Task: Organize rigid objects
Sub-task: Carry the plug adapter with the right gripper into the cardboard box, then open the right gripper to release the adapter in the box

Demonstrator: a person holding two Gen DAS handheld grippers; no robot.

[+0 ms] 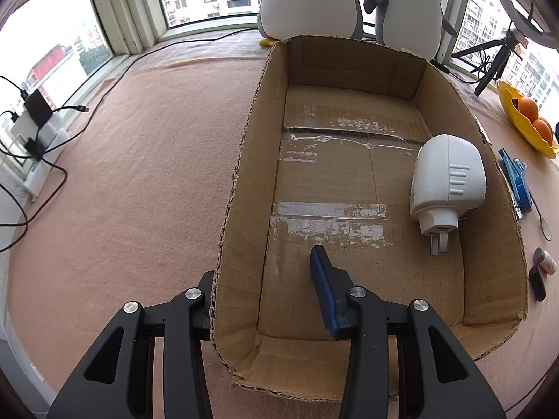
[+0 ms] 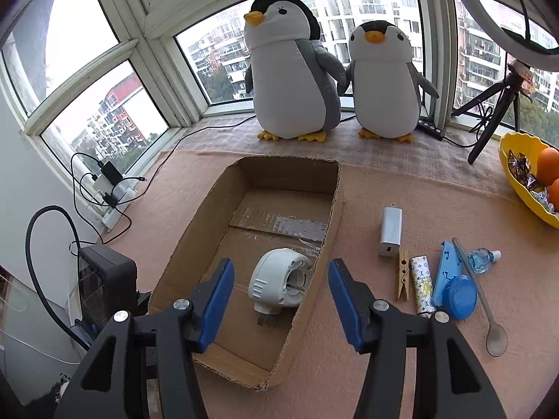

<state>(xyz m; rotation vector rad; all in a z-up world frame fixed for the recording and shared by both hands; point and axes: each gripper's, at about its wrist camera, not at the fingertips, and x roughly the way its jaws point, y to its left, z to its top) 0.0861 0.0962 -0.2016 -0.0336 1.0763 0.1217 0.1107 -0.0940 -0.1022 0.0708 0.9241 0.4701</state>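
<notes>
Between the right gripper's (image 2: 279, 300) spread jaws, untouched, lies the white plug-in device (image 2: 279, 281) on the floor of the cardboard box (image 2: 195, 223). Astride the box's near-left wall, the left gripper (image 1: 265, 296) pinches the cardboard. Right of the box lie a charger (image 2: 390, 232) and clothespin (image 2: 402, 274).

Open brown cardboard box (image 2: 209, 216), on the pink cloth. Inside: white rounded plastic plug-in device (image 2: 276, 281), lying on its side against the box's right wall, metal prongs toward the near edge.
</notes>
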